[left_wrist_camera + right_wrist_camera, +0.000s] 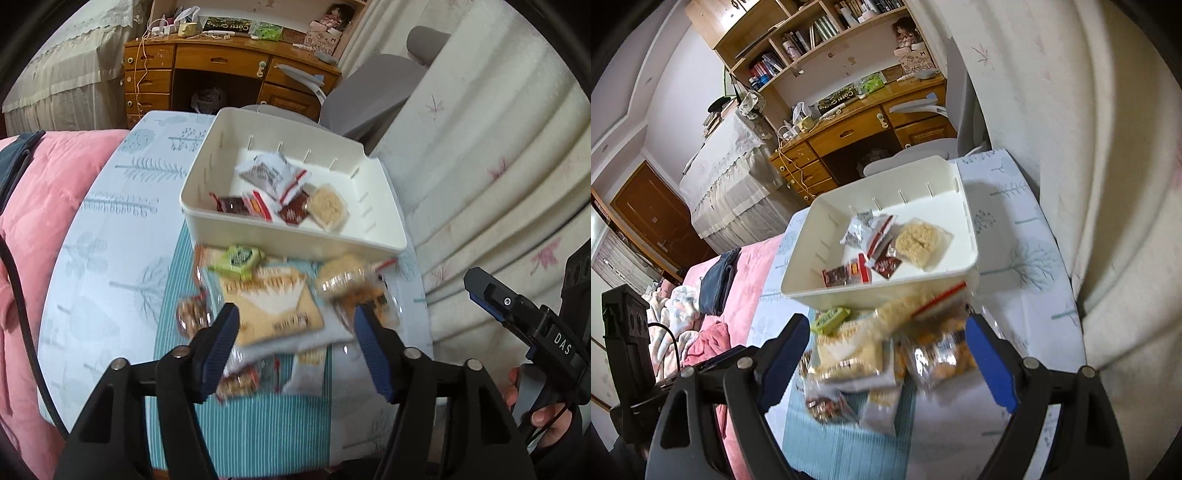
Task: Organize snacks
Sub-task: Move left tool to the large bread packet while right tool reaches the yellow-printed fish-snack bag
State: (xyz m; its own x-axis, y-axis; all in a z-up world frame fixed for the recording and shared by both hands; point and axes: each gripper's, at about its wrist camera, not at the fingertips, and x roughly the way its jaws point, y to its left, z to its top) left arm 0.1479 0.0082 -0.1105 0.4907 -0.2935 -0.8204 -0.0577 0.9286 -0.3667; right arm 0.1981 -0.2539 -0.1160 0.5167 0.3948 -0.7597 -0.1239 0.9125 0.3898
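Snacks: loose pile of packets (273, 310) on the bed (110, 258), just in front of the bin
Bin: white bin (373, 240) holding several packets (886, 247)
Left gripper (295, 332): fingers apart over the pile, gripping nothing
Right gripper (890, 354): fingers wide apart above the pile, nothing between them
Green packet (238, 260): against the bin's near wall
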